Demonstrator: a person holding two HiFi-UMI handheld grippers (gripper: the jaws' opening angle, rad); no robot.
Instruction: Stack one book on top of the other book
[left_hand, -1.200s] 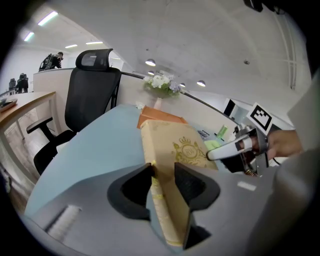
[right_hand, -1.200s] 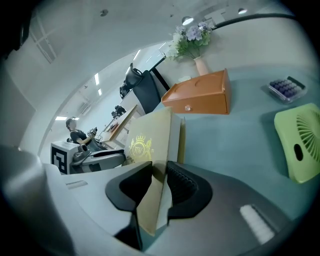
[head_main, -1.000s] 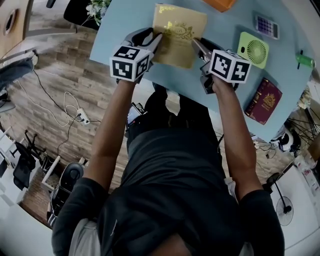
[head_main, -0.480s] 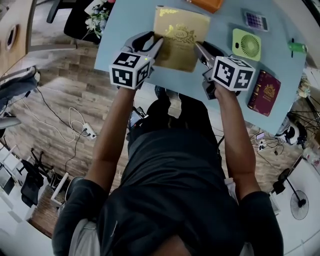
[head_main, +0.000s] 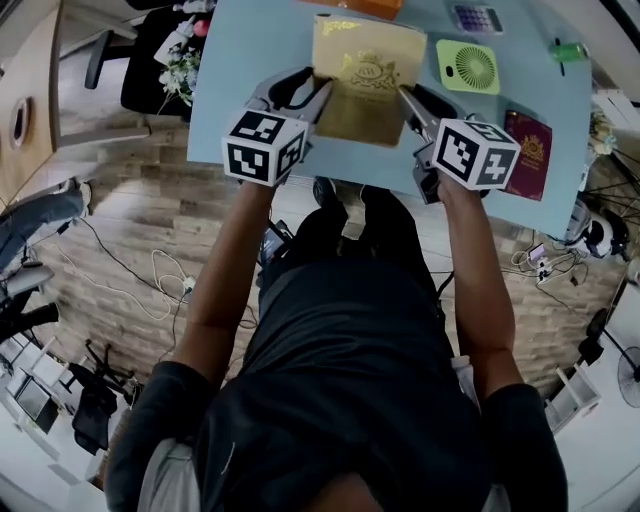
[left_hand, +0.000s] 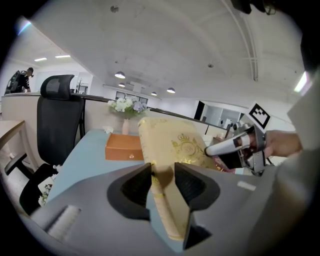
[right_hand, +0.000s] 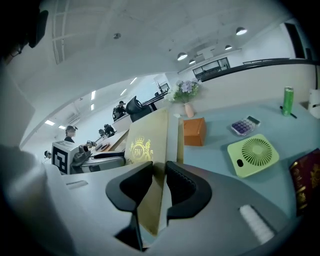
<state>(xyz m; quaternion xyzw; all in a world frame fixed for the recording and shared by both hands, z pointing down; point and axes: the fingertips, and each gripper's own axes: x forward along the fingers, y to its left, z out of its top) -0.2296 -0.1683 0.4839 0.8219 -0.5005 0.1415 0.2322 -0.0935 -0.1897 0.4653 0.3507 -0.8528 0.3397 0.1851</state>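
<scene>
2 grippers on 1 book. The left gripper (head_main: 322, 90) has its fingers (left_hand: 136, 187) closed on the 9 o'clock edge of the gold book (head_main: 365, 75). The right gripper (head_main: 405, 95) has its fingers closed on the 3 o'clock edge. Both grippers hold the gold book tilted above the blue surface (head_main: 250, 60). Lying flat on the surface at 4 o'clock from it, well apart, is the red book (head_main: 528, 155). At 3 o'clock: fan (head_main: 467, 66). At 12 o'clock: orange box (head_main: 370, 6).

gold book (head_main: 365, 82) higher above table (head_main: 250, 60)
</scene>
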